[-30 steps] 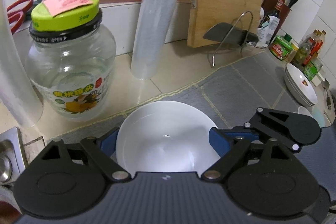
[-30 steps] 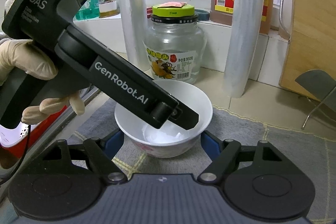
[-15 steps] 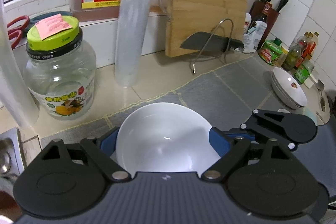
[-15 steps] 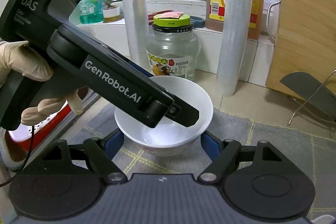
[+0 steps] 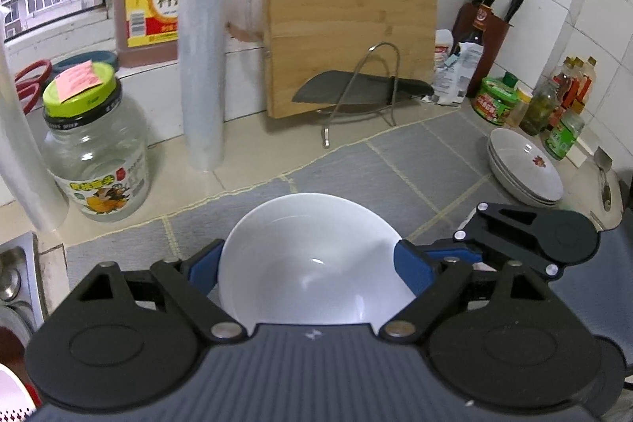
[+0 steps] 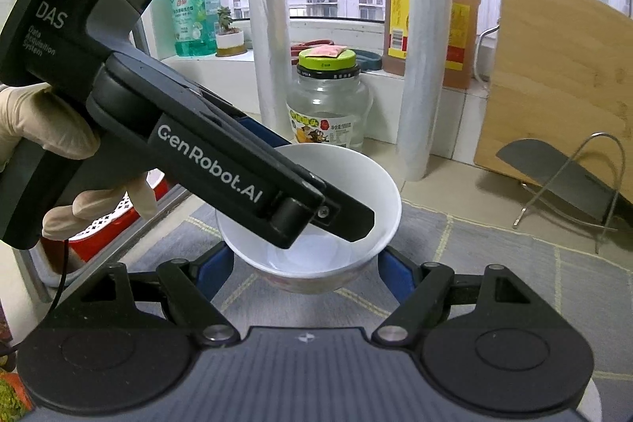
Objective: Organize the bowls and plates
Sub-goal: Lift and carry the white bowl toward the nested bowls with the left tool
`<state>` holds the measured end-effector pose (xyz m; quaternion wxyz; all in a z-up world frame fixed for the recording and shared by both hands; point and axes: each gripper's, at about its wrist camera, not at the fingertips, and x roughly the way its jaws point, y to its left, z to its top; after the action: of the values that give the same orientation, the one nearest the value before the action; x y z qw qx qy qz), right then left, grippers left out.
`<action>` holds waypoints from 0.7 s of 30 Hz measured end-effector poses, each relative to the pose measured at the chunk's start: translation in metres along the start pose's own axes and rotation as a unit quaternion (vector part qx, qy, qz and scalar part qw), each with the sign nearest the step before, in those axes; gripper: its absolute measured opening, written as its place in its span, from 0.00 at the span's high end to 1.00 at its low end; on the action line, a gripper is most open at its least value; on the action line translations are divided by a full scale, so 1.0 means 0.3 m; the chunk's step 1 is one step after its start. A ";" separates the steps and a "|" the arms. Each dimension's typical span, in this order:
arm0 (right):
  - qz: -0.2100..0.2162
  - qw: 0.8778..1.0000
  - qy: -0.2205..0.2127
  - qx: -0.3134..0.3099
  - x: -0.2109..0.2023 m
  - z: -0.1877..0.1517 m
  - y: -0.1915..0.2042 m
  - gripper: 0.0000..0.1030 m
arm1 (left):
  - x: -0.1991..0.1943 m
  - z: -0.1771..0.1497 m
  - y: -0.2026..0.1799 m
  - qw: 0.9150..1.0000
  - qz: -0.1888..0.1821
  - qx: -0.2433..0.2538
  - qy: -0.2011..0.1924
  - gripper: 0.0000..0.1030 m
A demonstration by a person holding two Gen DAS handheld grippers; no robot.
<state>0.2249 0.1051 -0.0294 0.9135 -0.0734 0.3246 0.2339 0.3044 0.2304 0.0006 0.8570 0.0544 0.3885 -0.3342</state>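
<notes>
A white bowl (image 5: 312, 260) sits between the blue pads of my left gripper (image 5: 312, 263), which is shut on it and holds it over the grey mat (image 5: 356, 165). In the right wrist view the same bowl (image 6: 356, 184) shows with the left gripper body across it. My right gripper (image 6: 304, 271) is open, its pads either side of the bowl's base, not touching as far as I can tell. A stack of white plates (image 5: 524, 167) lies at the far right of the counter.
A glass jar with a green lid (image 5: 95, 153), a roll of film (image 5: 201, 38), a wooden cutting board (image 5: 348, 34) and a cleaver on a wire rack (image 5: 356, 93) stand at the back. Sauce bottles (image 5: 554, 105) crowd the right corner. A sink (image 5: 12, 287) is at left.
The left gripper with the bowl has moved back and to the right, away from the jar; more of the plates and mat shows. The right gripper has stayed beside the bowl.
</notes>
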 end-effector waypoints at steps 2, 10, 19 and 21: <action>-0.002 1.000 -0.002 -0.002 -0.024 -0.008 -0.010 0.19 | -0.005 0.000 -0.031 1.000 0.001 0.003 -0.002 0.14; -0.015 1.000 -0.009 0.000 -0.138 -0.057 -0.074 0.19 | -0.002 0.017 -0.171 1.000 -0.007 0.017 -0.009 0.13; -0.044 0.999 -0.013 0.009 -0.275 -0.133 -0.187 0.19 | 0.057 0.056 -0.353 0.999 -0.026 0.047 -0.010 0.13; -0.050 0.999 -0.014 0.012 -0.302 -0.153 -0.212 0.19 | 0.075 0.064 -0.390 0.998 -0.030 0.053 -0.008 0.13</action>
<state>0.1680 0.0015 -0.0093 0.9295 -0.0751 0.3102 0.1849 0.2552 0.1216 0.0175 0.8456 0.0852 0.3648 -0.3803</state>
